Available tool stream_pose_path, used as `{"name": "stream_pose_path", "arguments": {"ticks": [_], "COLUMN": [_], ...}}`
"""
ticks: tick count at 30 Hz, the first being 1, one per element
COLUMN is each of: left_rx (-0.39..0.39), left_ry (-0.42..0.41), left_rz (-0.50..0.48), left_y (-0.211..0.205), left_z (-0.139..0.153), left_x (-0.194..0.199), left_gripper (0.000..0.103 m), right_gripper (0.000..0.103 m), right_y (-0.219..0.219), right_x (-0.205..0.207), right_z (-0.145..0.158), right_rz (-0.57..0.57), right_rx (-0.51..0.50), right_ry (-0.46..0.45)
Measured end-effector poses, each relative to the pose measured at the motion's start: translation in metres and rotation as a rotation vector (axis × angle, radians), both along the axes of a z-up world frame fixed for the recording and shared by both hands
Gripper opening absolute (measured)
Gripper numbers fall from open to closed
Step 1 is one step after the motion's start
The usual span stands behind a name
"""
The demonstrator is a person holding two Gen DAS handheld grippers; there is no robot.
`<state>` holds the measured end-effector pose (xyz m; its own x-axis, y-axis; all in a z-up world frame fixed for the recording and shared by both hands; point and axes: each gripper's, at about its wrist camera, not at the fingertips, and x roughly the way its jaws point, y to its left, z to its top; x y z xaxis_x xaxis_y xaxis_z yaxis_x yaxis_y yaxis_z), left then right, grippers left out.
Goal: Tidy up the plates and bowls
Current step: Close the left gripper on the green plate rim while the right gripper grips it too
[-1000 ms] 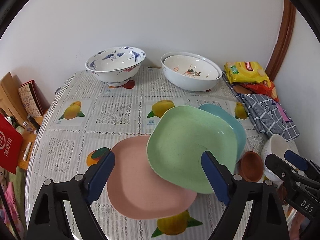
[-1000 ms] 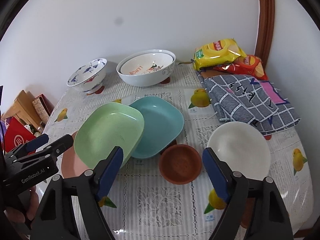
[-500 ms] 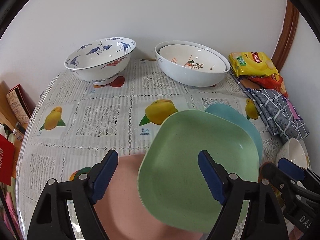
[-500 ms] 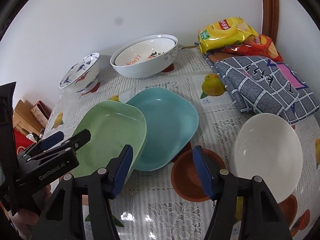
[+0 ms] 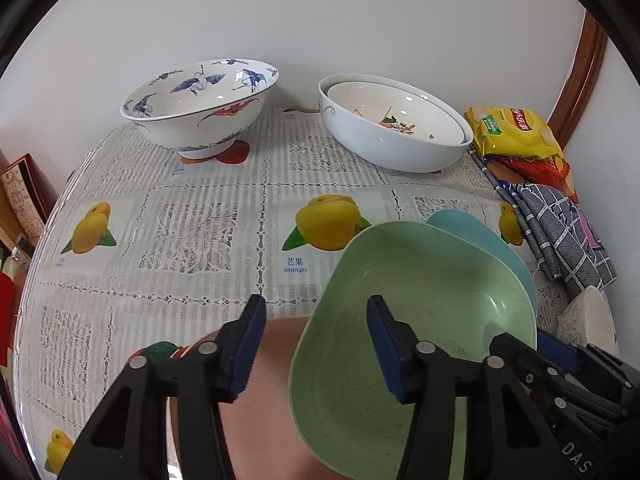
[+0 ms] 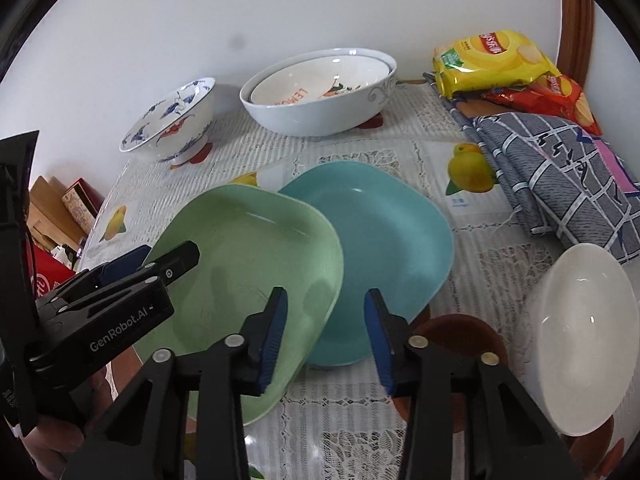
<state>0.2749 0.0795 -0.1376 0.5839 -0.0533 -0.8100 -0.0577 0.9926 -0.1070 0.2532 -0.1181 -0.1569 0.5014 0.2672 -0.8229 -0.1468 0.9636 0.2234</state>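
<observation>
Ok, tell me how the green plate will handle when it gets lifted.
The green plate looks matte and speckled, so it is probably light, stiff and grippy. It lies tilted across the pink plate and teal plate, so it may rock or slide.

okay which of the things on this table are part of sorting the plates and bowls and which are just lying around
Part of the job: green plate, teal plate, pink plate, small brown bowl, white bowl, crane-pattern bowl, nested white bowls.

Just lying about: yellow chip bag, red chip bag, checked cloth.
</observation>
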Motion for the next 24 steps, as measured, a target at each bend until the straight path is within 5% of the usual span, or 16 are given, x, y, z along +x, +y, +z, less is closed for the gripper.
{"name": "stream_pose_path", "arguments": {"ticks": [5,8,24], "left_rx": [-0.003,-0.005,-0.033], "left_ry": [0.008,0.003,-0.053], "left_rz": [-0.008,-0.016,-0.034], "left_y": [0.001,0.000,-0.010], "left_z": [-0.002,-0.002,0.039], "left_x": [-0.001,-0.005,-0.043], "left_gripper": [0.025,0.017,0.014], "right_gripper": [0.015,0.014,0.012], "right_y": [0.004,0.004,-0.013], "right_x": [0.002,0.002,-0.026], "right_z": [-0.003,-0.003,0.037], "right_rz": [0.006,0.000,-0.042], "right_rx": [0.014,-0.003,-0.010], "right_ry": [0.003,-0.005,-0.075]}}
